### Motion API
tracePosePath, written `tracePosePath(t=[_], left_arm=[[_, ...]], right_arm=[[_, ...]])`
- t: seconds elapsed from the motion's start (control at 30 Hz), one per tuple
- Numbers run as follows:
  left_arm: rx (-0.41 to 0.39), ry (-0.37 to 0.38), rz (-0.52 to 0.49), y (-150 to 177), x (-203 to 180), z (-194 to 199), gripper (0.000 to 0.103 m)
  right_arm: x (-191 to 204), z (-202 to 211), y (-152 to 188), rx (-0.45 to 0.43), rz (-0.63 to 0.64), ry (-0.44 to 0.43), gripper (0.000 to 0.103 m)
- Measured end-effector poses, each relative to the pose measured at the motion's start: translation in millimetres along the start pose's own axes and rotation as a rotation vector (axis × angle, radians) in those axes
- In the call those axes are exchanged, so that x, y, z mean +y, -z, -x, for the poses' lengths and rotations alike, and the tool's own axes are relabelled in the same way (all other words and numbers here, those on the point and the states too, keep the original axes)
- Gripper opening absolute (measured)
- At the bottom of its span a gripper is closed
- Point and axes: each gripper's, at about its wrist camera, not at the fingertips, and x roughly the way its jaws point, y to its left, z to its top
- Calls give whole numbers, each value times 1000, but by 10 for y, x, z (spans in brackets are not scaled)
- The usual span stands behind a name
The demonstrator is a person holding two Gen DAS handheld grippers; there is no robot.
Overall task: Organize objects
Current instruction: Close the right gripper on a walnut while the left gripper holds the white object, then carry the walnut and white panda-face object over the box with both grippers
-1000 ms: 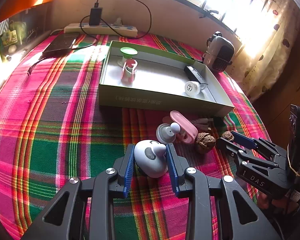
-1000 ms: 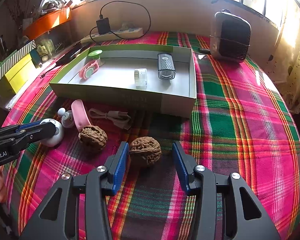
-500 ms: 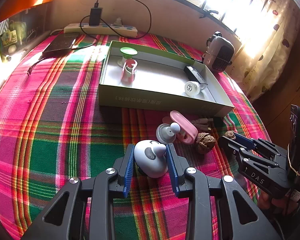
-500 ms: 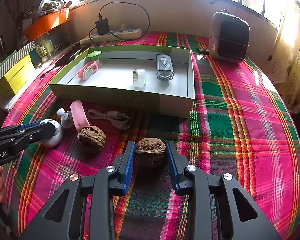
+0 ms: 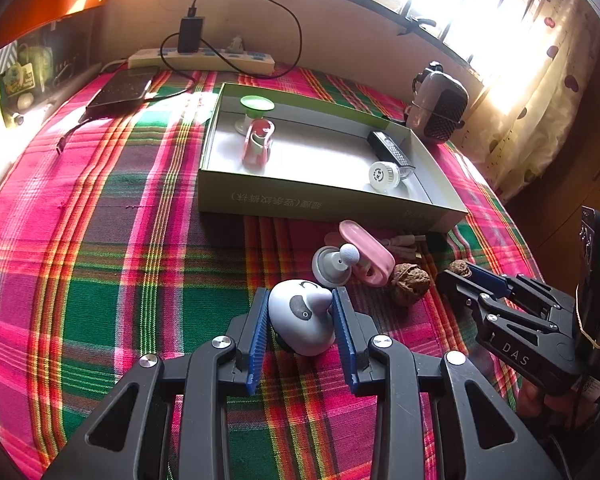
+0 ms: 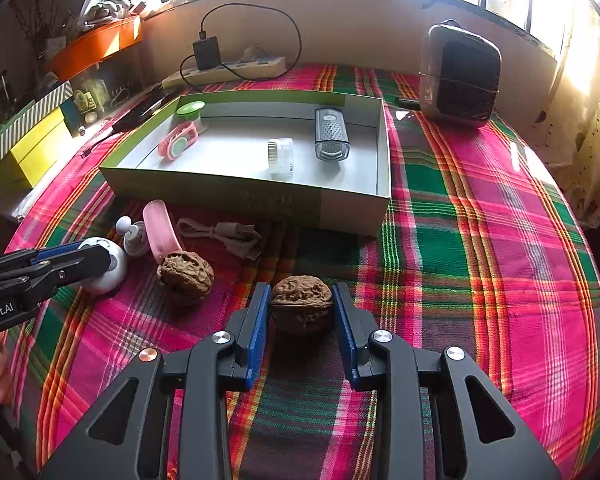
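**Both grippers closed on objects in front of the box**

Your left gripper [image 5: 300, 312] grasps the white panda-faced toy [image 5: 302, 316]. The toy sits between the two blue fingers [image 5: 258, 332], near their tips, with both pads pressing its sides. Its base rests on the plaid cloth [image 5: 100, 240] covering the desk.

Your right gripper [image 6: 302, 308] grasps a walnut [image 6: 302, 302]. The right fingers have just closed in, and the walnut is now clamped between them at the tips, one pad on each side. It is still down on the cloth.

Both held objects lie on the near side of the open green box [image 6: 236, 194], well apart from its front wall. Between the two grippers, a second walnut [image 6: 186, 276] lies loose on the cloth, just beside your left gripper. Behind it, near the box's front wall, are a pink case [image 6: 160, 228], a small grey-and-white knob-shaped piece [image 6: 132, 236] and a bundled white cable [image 6: 224, 234].

Inside the box, a green-topped stand [image 6: 190, 112] and a pink-and-green item [image 6: 178, 142] sit at the far left corner. A white cylinder [image 6: 280, 156] and a grey device [image 6: 331, 138] lie nearer the right wall. Beyond the box's far right corner stands a dark heater-like appliance [image 6: 460, 76].
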Motion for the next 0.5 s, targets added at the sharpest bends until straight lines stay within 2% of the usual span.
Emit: tracePosePath(t=[0.5], left_arm=[[-39, 20, -16, -156, -44, 160, 29]], right_arm=[[-49, 139, -120, -42, -4, -27, 32]])
